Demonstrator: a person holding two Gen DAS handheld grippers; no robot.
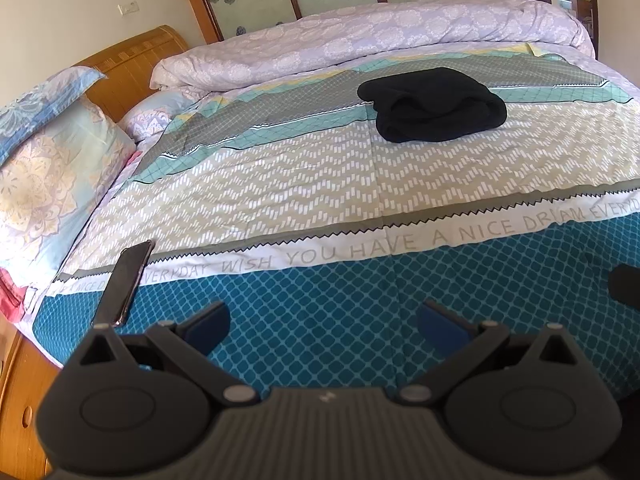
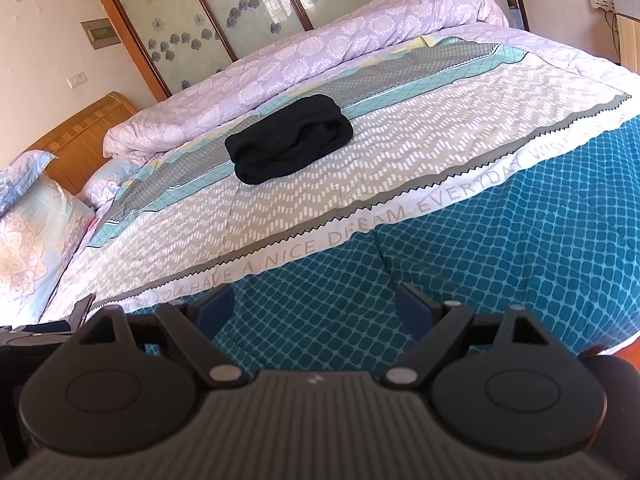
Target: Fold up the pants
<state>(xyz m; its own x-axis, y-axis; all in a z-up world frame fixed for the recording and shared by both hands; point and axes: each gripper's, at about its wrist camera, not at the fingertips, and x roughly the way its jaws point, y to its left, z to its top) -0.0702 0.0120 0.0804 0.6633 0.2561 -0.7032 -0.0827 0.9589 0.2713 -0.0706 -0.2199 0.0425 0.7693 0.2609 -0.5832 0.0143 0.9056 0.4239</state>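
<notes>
Black pants lie in a compact folded bundle on the patterned bedspread, far ahead of both grippers; the right wrist view shows the same pants at mid-bed. My left gripper hangs open over the teal front strip of the bed with nothing between its blue-padded fingers. My right gripper is likewise open and empty above the teal strip. Part of the left gripper shows at the left edge of the right wrist view, and a dark piece of the right gripper at the right edge of the left wrist view.
A phone lies on the bed's front left corner. A rolled lilac quilt runs along the far side. Pillows and a wooden headboard are at the left. A wooden cabinet stands below the bed's corner.
</notes>
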